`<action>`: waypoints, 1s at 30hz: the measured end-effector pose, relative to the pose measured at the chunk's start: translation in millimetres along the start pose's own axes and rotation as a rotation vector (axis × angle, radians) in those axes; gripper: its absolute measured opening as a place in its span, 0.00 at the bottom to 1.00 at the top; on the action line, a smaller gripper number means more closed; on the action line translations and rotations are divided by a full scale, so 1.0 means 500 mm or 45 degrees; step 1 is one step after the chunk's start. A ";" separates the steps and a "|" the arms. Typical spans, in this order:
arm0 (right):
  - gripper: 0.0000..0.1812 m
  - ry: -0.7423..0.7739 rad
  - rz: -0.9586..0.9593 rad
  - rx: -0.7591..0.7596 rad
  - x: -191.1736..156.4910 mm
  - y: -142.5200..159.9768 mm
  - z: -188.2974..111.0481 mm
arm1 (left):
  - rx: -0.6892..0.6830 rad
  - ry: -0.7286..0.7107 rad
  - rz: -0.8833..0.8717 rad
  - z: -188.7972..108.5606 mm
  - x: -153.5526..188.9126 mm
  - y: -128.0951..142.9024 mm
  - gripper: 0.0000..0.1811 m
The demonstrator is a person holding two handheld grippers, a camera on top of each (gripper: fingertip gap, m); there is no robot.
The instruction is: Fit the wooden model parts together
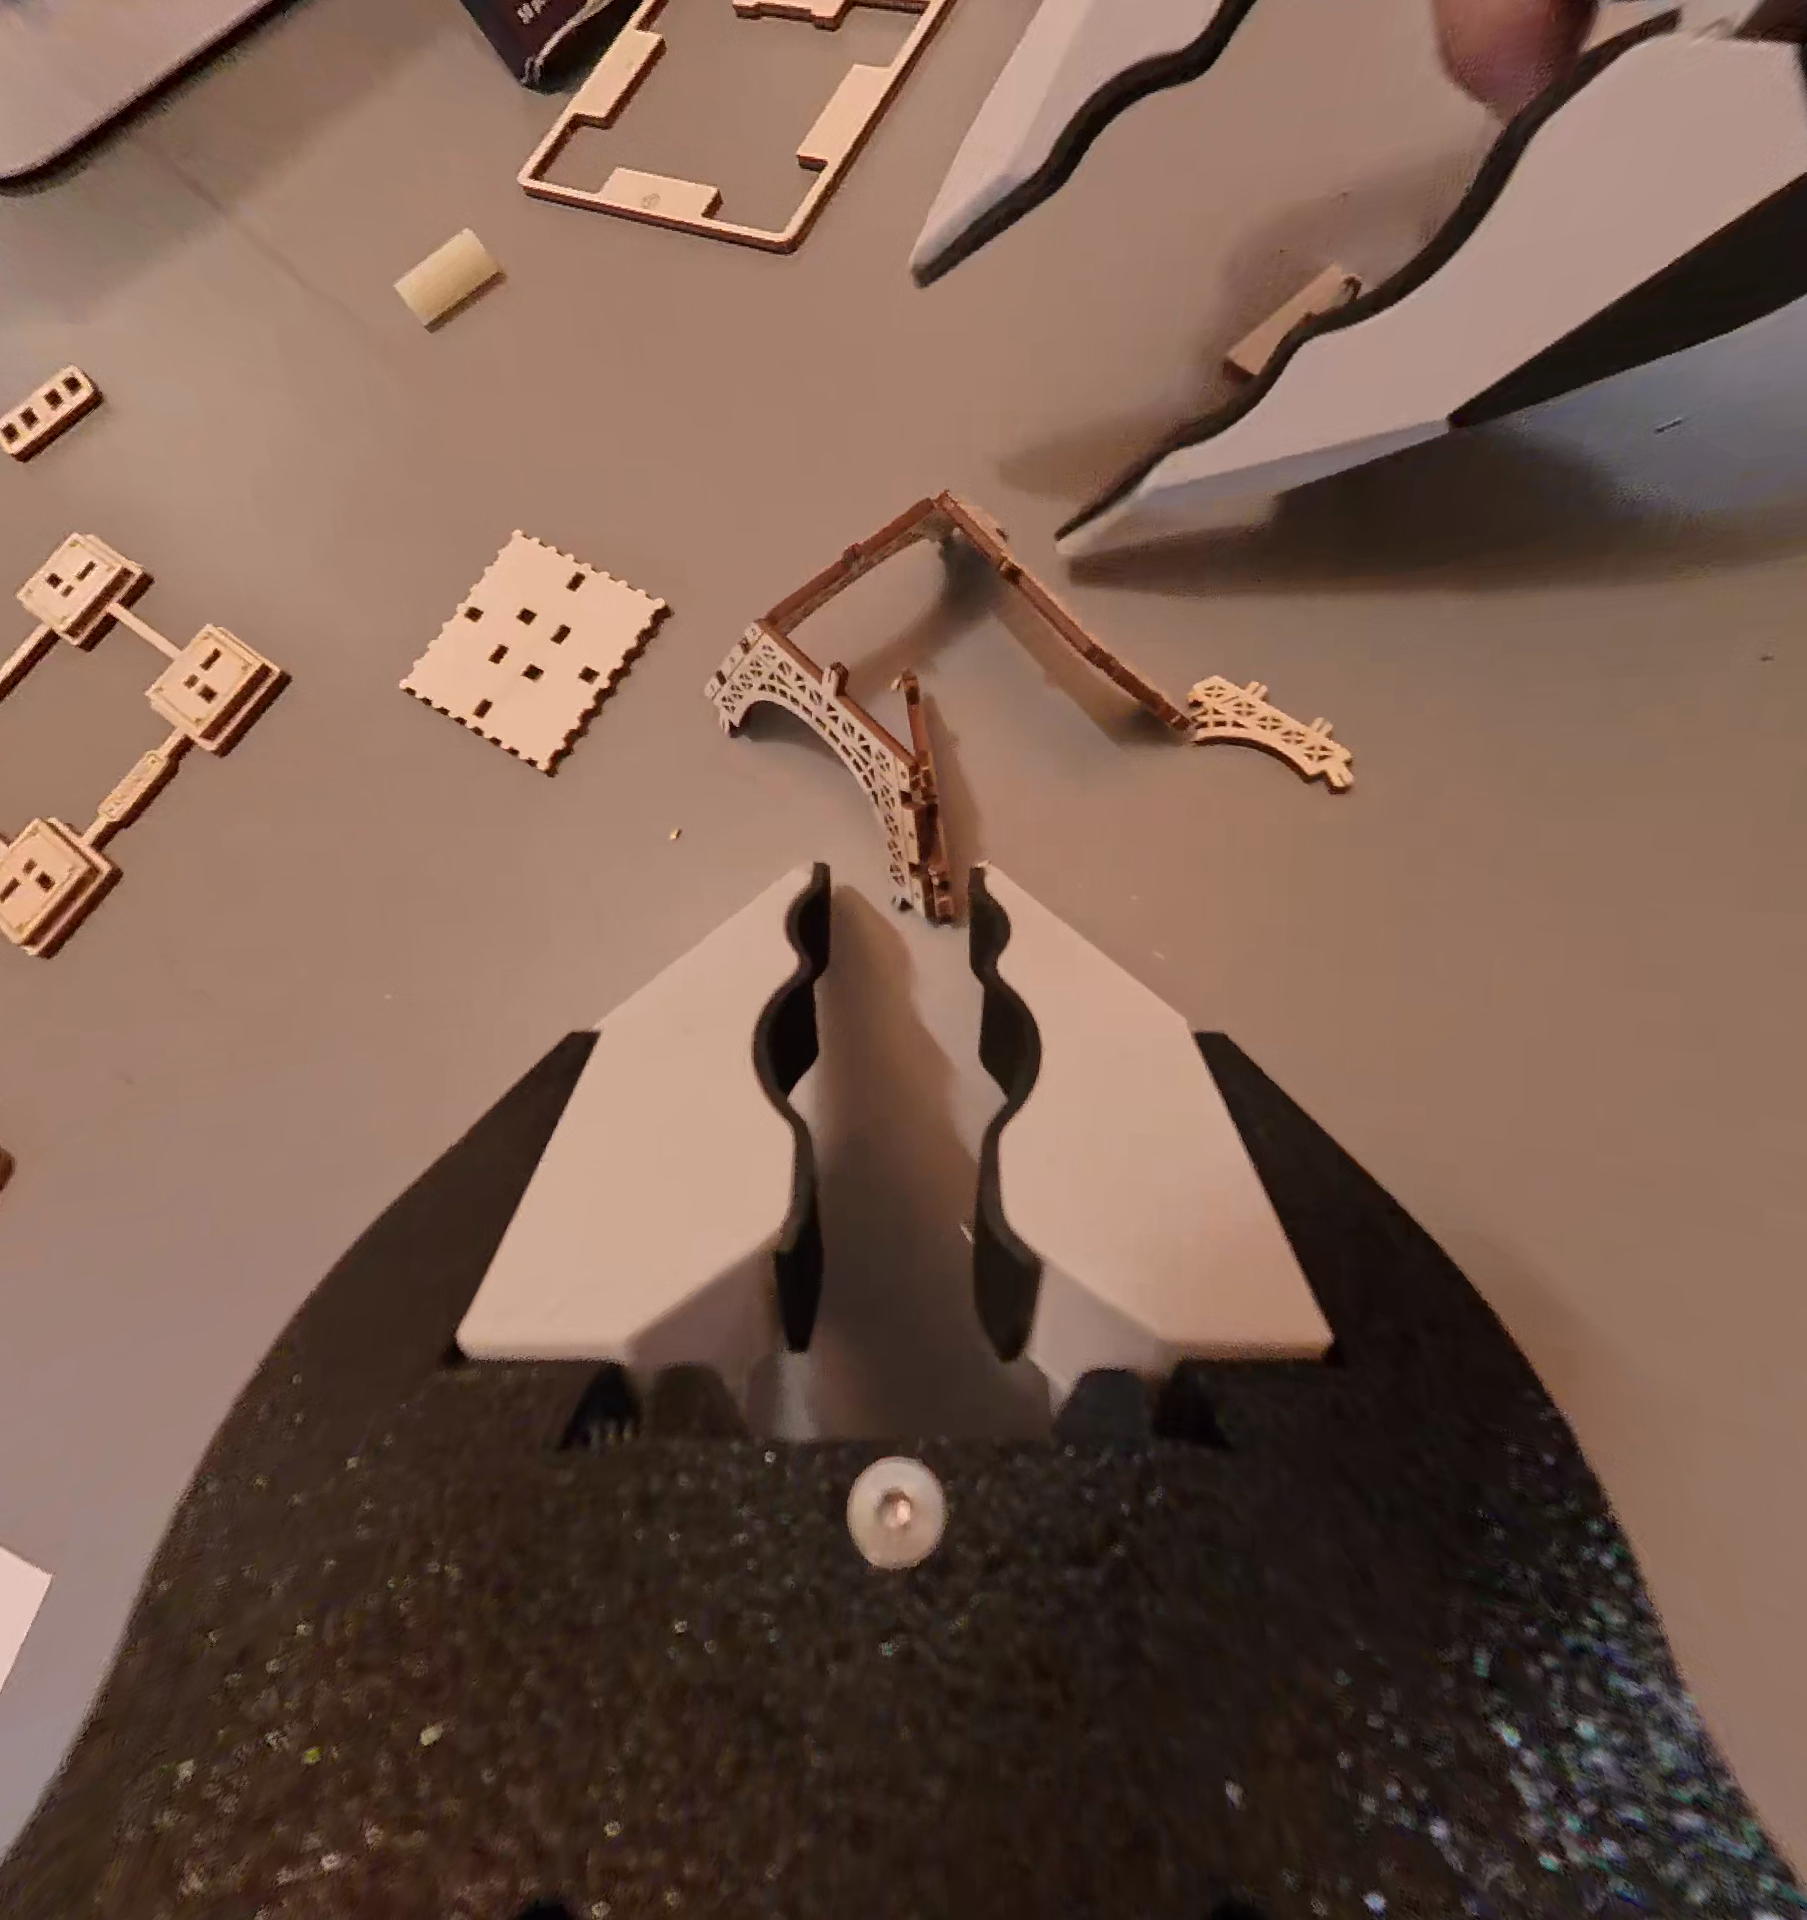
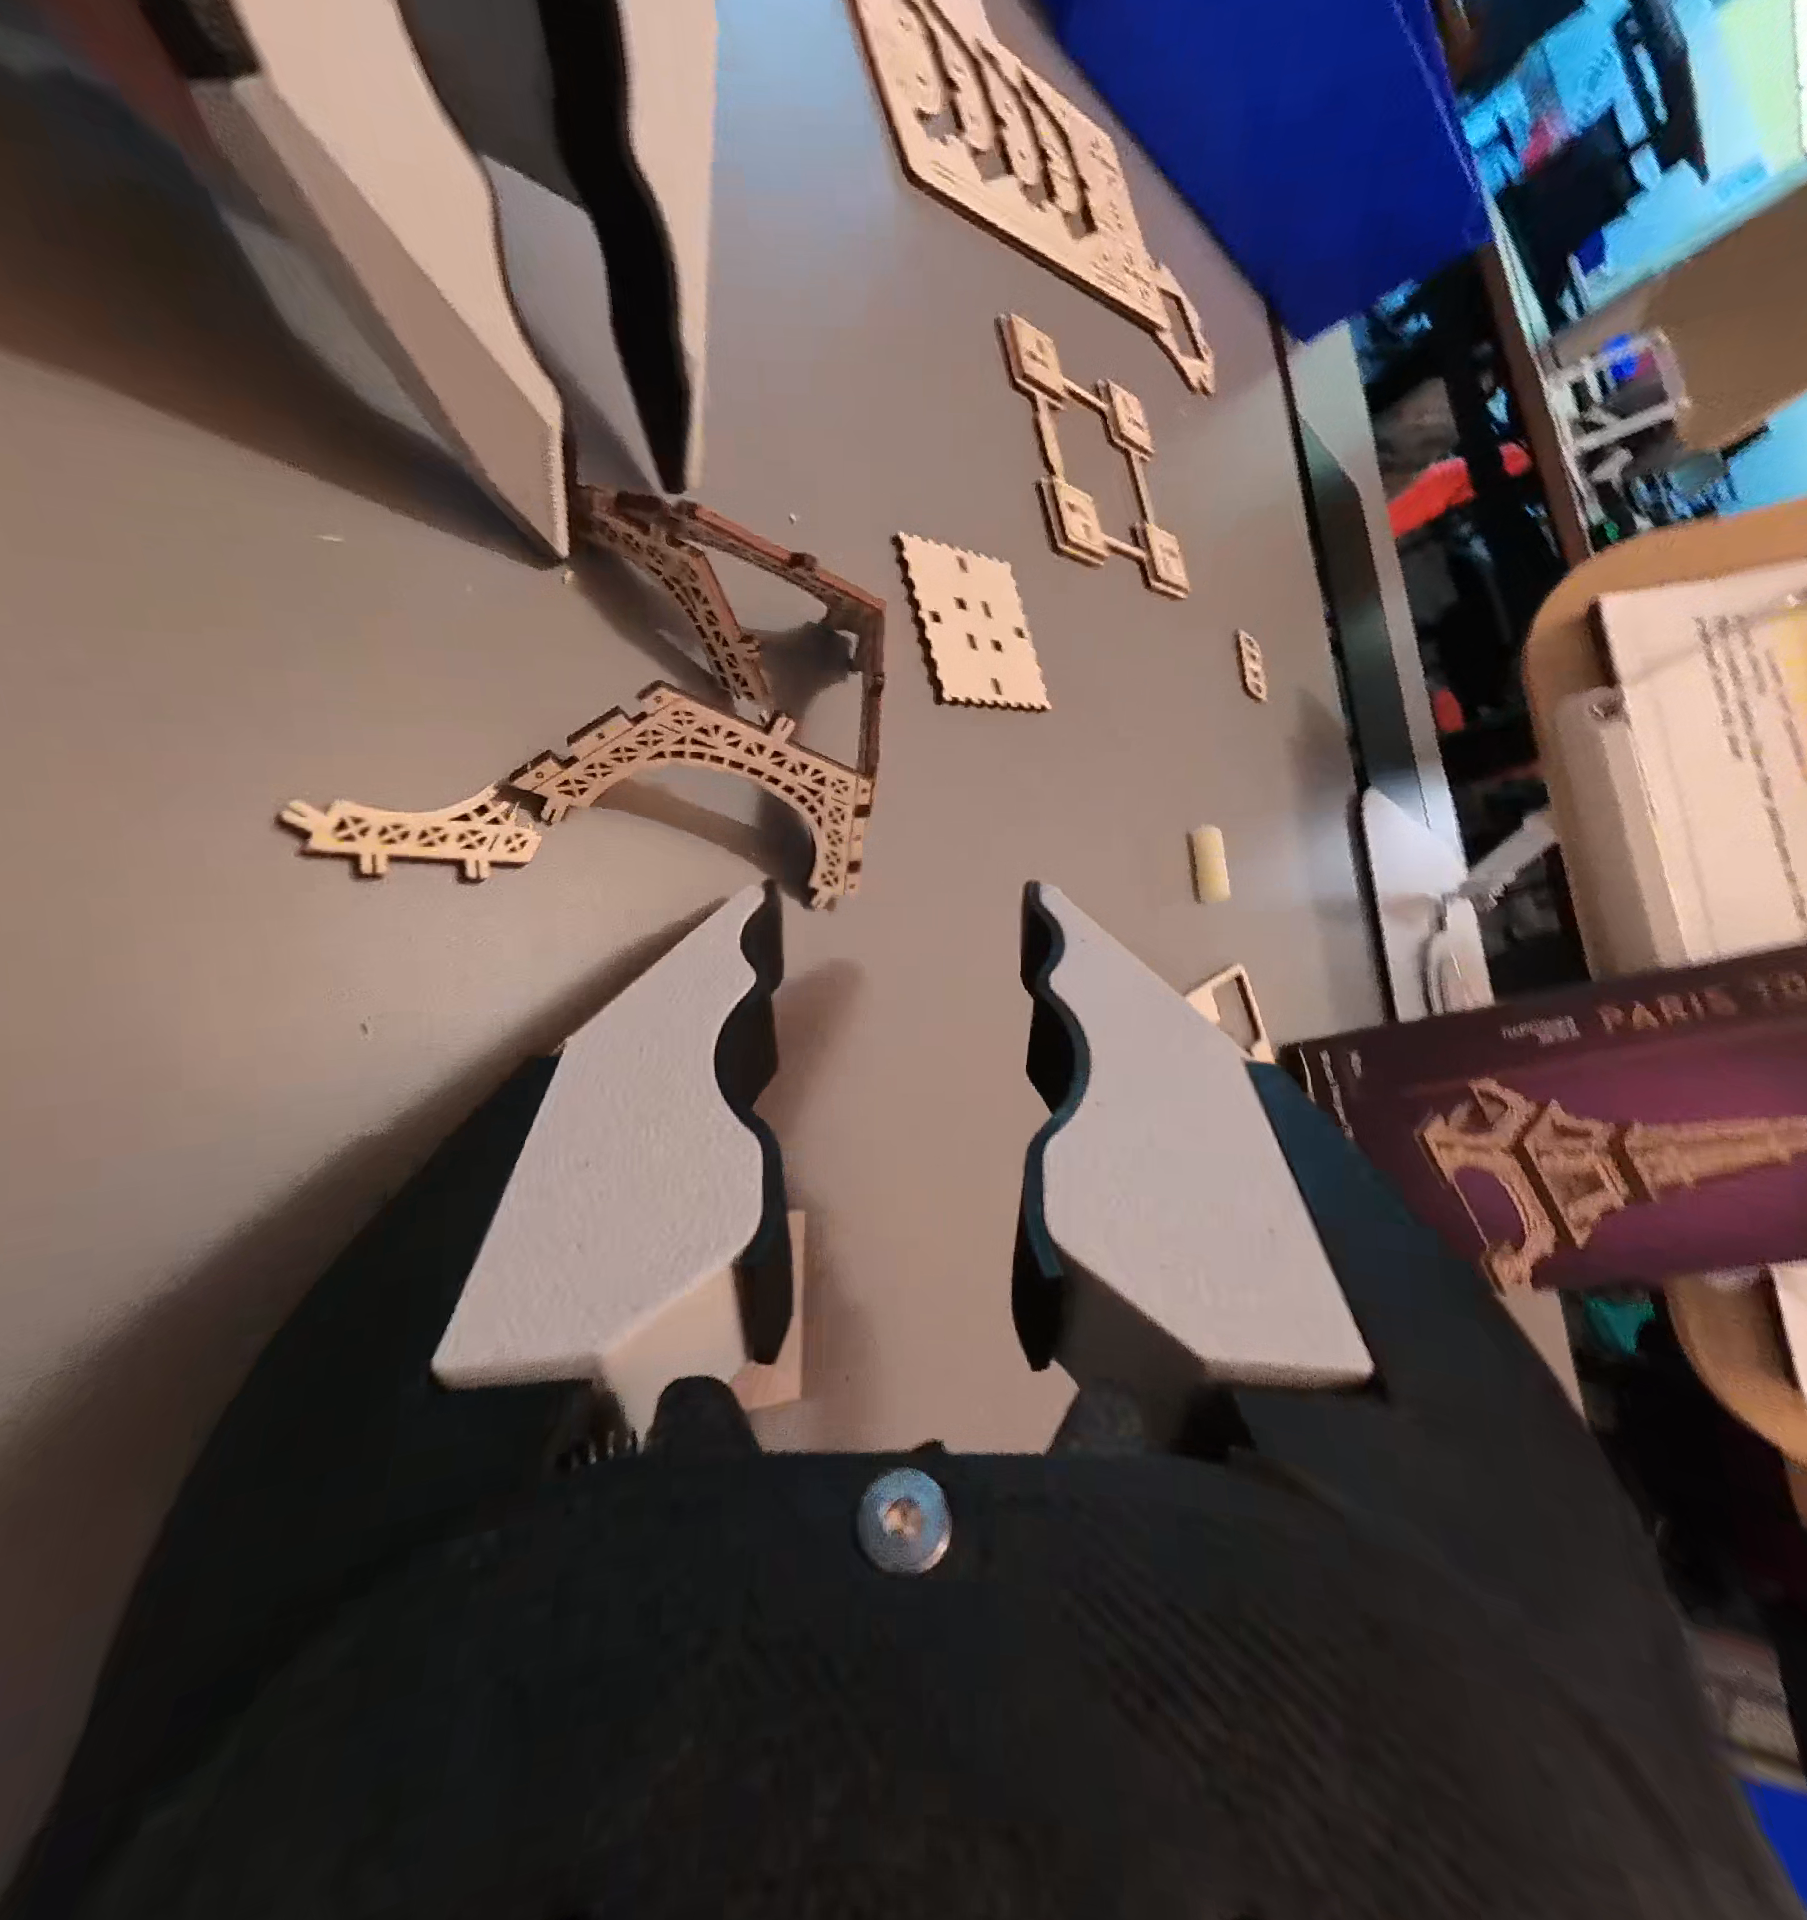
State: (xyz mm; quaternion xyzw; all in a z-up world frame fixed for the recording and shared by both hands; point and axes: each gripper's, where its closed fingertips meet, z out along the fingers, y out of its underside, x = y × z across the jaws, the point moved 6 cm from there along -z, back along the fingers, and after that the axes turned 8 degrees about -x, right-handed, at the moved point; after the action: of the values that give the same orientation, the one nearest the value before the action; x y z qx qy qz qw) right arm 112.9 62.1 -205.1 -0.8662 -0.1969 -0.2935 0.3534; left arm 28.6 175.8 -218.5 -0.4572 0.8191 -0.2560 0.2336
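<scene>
A part-built square of wooden lattice arch sides (image 1: pixel 826 717) stands on the grey table, also in the right wrist view (image 2: pixel 712 748). My left gripper (image 1: pixel 899 883) is open, its tips straddling the near corner of this assembly; it also shows in the right wrist view (image 2: pixel 618 509). A loose lattice arch piece (image 1: pixel 1273 732) lies flat by the assembly's open end (image 2: pixel 421 831). My right gripper (image 2: pixel 899 899) is open wide and empty, just short of the assembly; it shows at the top right of the left wrist view (image 1: pixel 992 405). A small wooden piece (image 1: pixel 1294 322) sits against one right finger's inner side.
A slotted square plate (image 1: pixel 535 649), a four-pad base frame (image 1: pixel 99 727), a small holed strip (image 1: pixel 45 410), a pale block (image 1: pixel 449 275) and an emptied sheet frame (image 1: pixel 660 197) lie around. A purple box (image 2: pixel 1605 1143) and blue bin (image 2: pixel 1242 135) stand by the table edge. Both grippers' tips are roughly 6 cm from the loose lattice arch piece (image 1: pixel 1273 732). Seen from the right wrist view (image 2: pixel 417 817) as well.
</scene>
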 end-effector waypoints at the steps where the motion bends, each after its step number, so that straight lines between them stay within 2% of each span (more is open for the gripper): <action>1: 0.26 -0.041 -0.027 0.004 -0.003 0.002 0.005 | 0.001 0.018 0.004 0.000 0.000 0.000 0.13; 6: 0.21 -0.133 -0.079 0.087 0.000 0.001 0.022 | 0.003 0.067 0.025 0.004 -0.004 -0.003 0.10; 10: 0.20 -0.109 -0.156 0.115 0.006 -0.001 0.033 | 0.000 0.074 0.024 0.007 -0.010 -0.004 0.08; 14: 0.05 -0.051 -0.243 0.097 -0.009 -0.004 0.043 | 0.004 0.080 0.052 0.006 -0.007 -0.005 0.06; 16: 0.05 0.023 -0.271 0.096 -0.010 -0.006 0.043 | 0.004 0.090 0.055 0.006 -0.007 -0.004 0.06; 23: 0.10 0.106 -0.242 0.076 0.009 0.002 0.052 | 0.003 0.225 0.014 0.009 -0.012 -0.007 0.08; 25: 0.13 0.117 -0.252 0.021 0.017 0.012 0.051 | -0.003 0.236 0.007 0.012 -0.015 -0.008 0.09; 27: 0.19 0.138 -0.253 -0.045 0.027 0.022 0.039 | -0.003 0.244 -0.006 0.012 -0.018 -0.008 0.10; 30: 0.21 0.110 -0.223 -0.061 0.026 0.029 0.010 | 0.017 0.270 -0.003 0.008 -0.016 -0.009 0.11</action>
State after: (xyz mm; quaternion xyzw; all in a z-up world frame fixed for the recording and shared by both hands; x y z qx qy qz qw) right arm 132.5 57.6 -206.5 -0.8404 -0.2494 -0.3650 0.3137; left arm 37.9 179.9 -217.6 -0.4269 0.8370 -0.3085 0.1484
